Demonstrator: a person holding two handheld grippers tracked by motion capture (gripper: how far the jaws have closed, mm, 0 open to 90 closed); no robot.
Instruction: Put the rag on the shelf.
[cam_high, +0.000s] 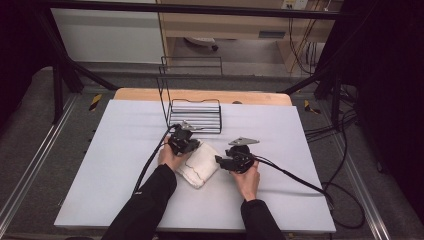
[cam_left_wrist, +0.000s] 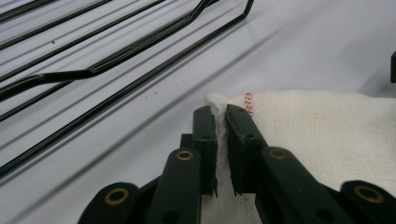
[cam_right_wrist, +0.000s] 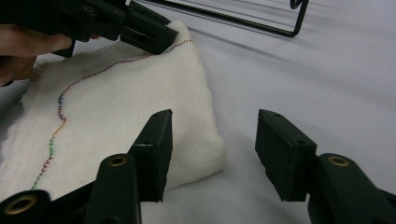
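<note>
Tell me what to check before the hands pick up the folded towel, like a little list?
1. Left gripper pinching the towel: ok, its jaws are closed on a corner of the cloth.
2. Right gripper ready to grab: ok, its jaws stand wide open, right beside the towel's near corner.
3. Right gripper holding cloth: not ok, nothing sits between its jaws yet.
4. Towel lying folded and flat on the table: ok, apart from the pinched corner.
5. Wire rack out of the way: ok, it stands behind the towel, not touching it.
6. How firmly the left grip holds: cannot tell.
</note>
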